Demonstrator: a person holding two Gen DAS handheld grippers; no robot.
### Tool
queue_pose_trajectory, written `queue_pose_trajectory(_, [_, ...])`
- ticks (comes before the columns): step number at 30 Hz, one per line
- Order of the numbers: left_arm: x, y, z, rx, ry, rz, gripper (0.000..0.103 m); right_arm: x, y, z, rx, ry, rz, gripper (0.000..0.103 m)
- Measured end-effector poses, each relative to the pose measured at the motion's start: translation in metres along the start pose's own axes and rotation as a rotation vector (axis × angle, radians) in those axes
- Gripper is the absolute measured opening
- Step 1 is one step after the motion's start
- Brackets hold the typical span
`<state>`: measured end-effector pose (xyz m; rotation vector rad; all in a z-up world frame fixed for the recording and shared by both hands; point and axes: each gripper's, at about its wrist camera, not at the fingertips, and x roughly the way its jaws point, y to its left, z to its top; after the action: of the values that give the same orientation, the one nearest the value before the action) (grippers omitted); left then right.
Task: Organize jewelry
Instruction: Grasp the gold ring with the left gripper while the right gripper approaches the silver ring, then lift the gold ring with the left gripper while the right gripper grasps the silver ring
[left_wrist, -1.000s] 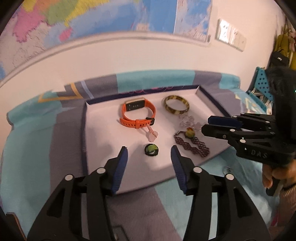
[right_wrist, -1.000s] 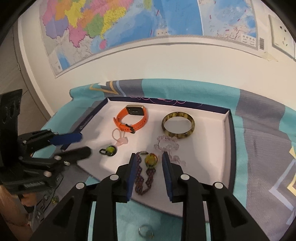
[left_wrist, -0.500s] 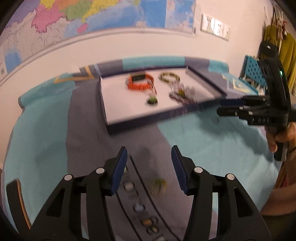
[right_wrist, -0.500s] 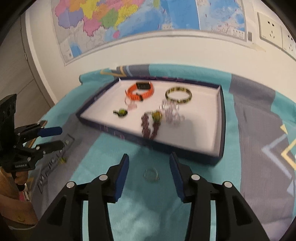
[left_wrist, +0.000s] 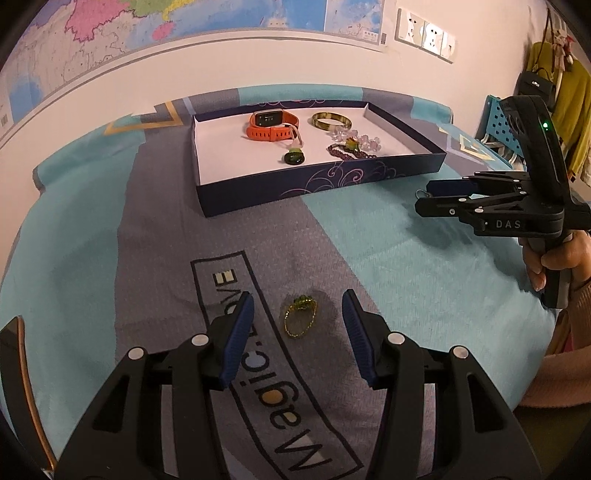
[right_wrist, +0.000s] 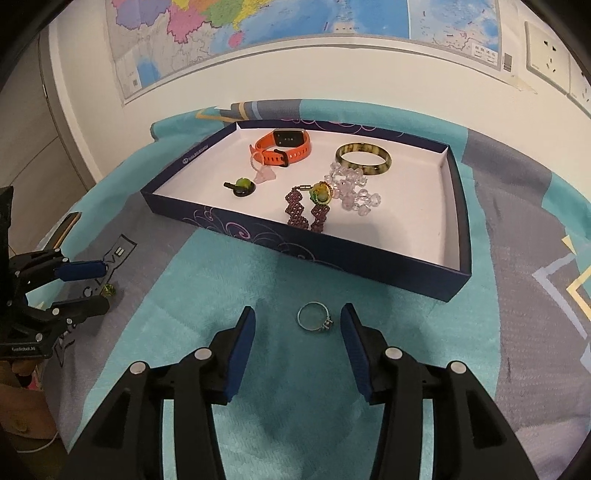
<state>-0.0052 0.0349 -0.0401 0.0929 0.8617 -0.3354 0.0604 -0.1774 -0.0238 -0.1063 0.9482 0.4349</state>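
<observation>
A gold ring with a green stone (left_wrist: 300, 318) lies on the cloth between the fingers of my open left gripper (left_wrist: 297, 320). A silver ring (right_wrist: 314, 316) lies on the teal cloth between the fingers of my open right gripper (right_wrist: 297, 332). Neither gripper holds anything. The dark blue tray (right_wrist: 369, 258) beyond holds an orange watch (right_wrist: 284, 147), a green bangle (right_wrist: 364, 159), a clear bead bracket (right_wrist: 352, 190), a purple bead bracelet (right_wrist: 306, 208), a green pendant (right_wrist: 242, 184) and a pink charm (right_wrist: 264, 175).
The table is covered by a teal and grey patterned cloth (left_wrist: 388, 258). A wall with a map (right_wrist: 295, 33) stands behind the tray. Each gripper shows in the other's view: the right one (left_wrist: 436, 199) and the left one (right_wrist: 88, 286).
Both grippers have pulled back from over the tray to the cloth in front of it. Each now has a ring between its open fingers.
</observation>
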Motion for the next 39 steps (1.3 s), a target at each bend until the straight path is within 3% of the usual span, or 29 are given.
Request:
queue_pose_trajectory(5, [0.006,-0.001,0.0,-0.005,0.014,0.008,0.038,0.0,0.002,0.0,-0.007,0.0,-0.011,0.045])
queue_pose_trajectory(7, [0.006,-0.002,0.0,-0.005,0.013,0.014,0.028,0.0,0.002,0.0,-0.006,0.0,-0.013,0.045])
queue_pose_trajectory(12, [0.006,0.0,0.001,-0.012,0.019,0.024,0.017,0.001,0.003,0.0,-0.012,0.001,-0.021,0.044])
queue_pose_trajectory(39, [0.015,-0.007,0.013,-0.041,0.001,0.004,0.014,0.001,0.002,-0.001,-0.001,0.0,-0.029,0.025])
